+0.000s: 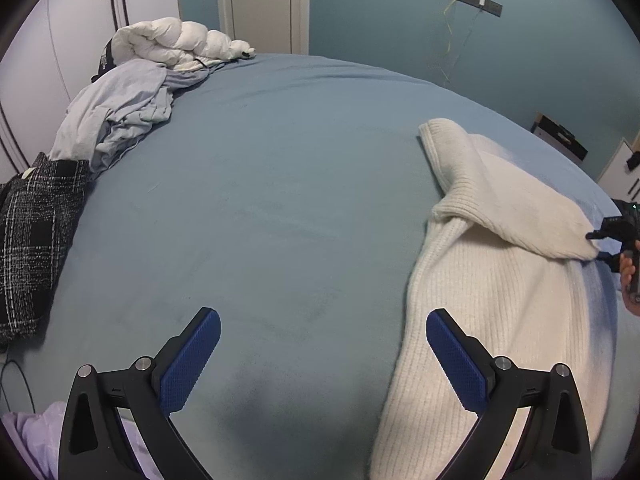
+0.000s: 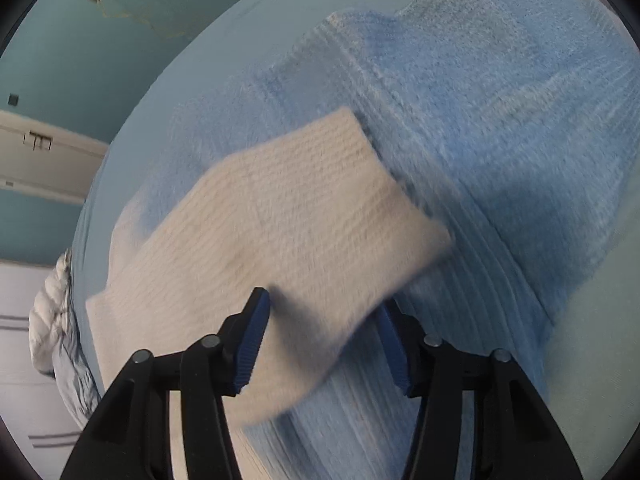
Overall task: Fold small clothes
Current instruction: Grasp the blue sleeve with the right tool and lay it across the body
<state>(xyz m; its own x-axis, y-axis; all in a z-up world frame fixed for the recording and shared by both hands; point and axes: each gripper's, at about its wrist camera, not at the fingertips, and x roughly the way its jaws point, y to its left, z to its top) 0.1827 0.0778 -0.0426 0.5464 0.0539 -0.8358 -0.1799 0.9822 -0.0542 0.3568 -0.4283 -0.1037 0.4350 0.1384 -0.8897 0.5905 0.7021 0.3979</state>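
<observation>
Left wrist view shows the left tool (image 1: 323, 354) spread wide above the blue bed (image 1: 260, 200), its blue pads (image 1: 192, 360) gripping nothing. The white ribbed sweater (image 1: 492, 320) lies on the bed to that tool's right, with the right finger over the sweater's near edge. One sleeve (image 1: 516, 200) is folded across the body of the garment, its cuff end reaching the right tool (image 1: 600, 240) at the picture's edge. A white duvet (image 1: 180, 40), a crumpled pale-blue sheet (image 1: 120, 112) and a black-and-white tweed garment (image 1: 32, 240) sit along the bed's far left side.

Right wrist view is blurred. The right tool (image 2: 320, 340) has its fingers partly apart, with the sleeve (image 2: 280, 240) lying between and over them. I cannot tell whether the pads press the fabric. The sweater (image 2: 480, 120) spreads beyond the sleeve, tinted blue in shadow.
</observation>
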